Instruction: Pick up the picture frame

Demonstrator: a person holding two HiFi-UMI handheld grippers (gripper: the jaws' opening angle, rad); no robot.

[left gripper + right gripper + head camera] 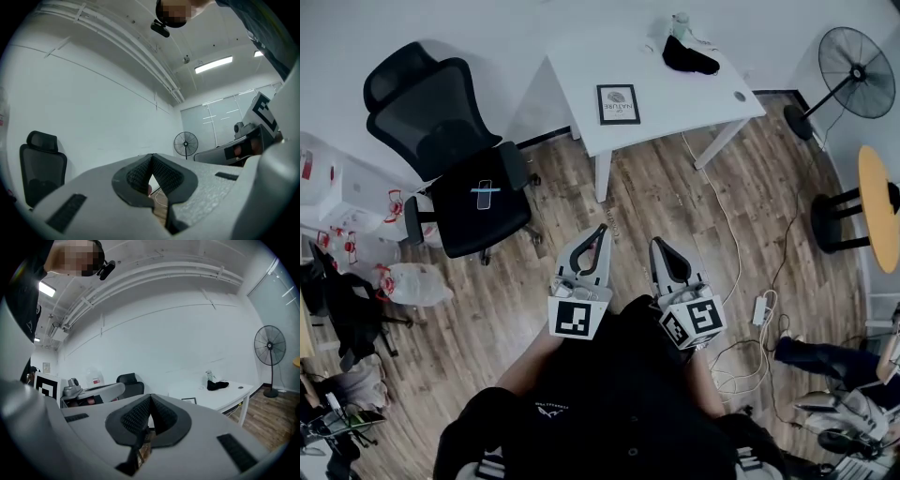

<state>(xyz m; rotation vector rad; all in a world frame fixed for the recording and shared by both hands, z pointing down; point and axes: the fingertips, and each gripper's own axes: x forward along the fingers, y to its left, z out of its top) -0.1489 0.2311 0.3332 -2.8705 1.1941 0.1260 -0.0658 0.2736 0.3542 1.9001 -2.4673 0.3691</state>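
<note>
The picture frame (619, 104) appears to lie flat on the white table (694, 98), close to its front edge and at about 12 o'clock from both grippers in the head view. It is well apart from them, with bare wooden floor (656, 197) between. The left gripper (602, 230) and the right gripper (656, 242) are held side by side in front of the person. Each has its 2 jaws closed tip to tip with nothing between them, as both gripper views confirm. So the step in hand is the approach, and the grasp is not yet begun. To do it well, 1 gripper should probably open before it reaches the table, not over the frame, so the jaws do not knock it. A flat frame gives little to bite on. The likely good line is to come in low and level at the frame's near edge, from its 6 o'clock side, where the table edge leaves room for a lower jaw. The black cloth (689, 58) sits at about 1 o'clock from the frame, and the office chair (450, 150) at 10 o'clock from the grippers — neither should be in the way.
</note>
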